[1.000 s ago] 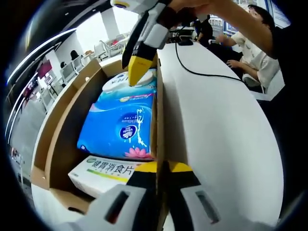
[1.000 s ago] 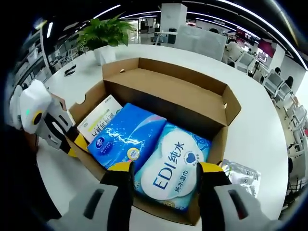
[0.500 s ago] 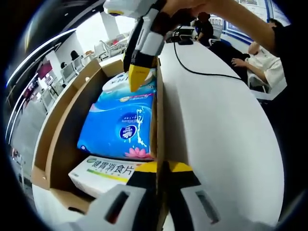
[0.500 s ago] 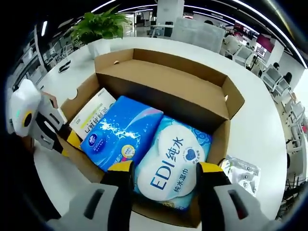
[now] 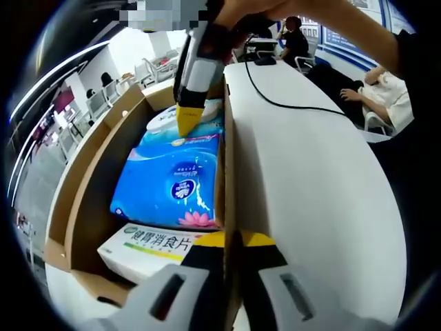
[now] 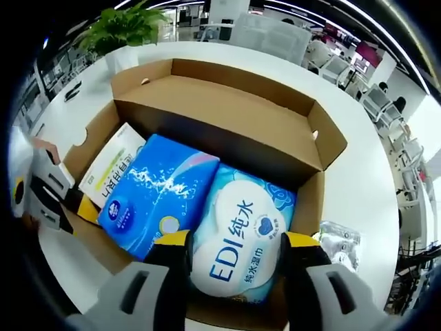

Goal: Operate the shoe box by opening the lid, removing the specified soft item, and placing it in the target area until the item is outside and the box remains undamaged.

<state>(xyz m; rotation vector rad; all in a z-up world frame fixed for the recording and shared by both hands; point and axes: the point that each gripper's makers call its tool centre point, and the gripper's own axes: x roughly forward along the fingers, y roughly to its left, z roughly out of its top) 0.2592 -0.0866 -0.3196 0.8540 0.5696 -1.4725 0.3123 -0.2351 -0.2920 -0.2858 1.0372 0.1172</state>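
Right gripper [image 6: 234, 252] lower than 1 s ago, jaws spread astride EDI wipes pack [image 6: 242, 245] inside shoe box [image 6: 207, 83], nothing gripped. Left gripper [image 5: 231, 243] clamped on box wall. Risk: jaw snags cardboard, tearing wall; pack slips.

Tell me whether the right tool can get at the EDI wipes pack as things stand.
Probably yes. The box is open, the EDI wipes pack lies uncovered on top, and the right tool is open, with its two tips either side of the pack's near end.
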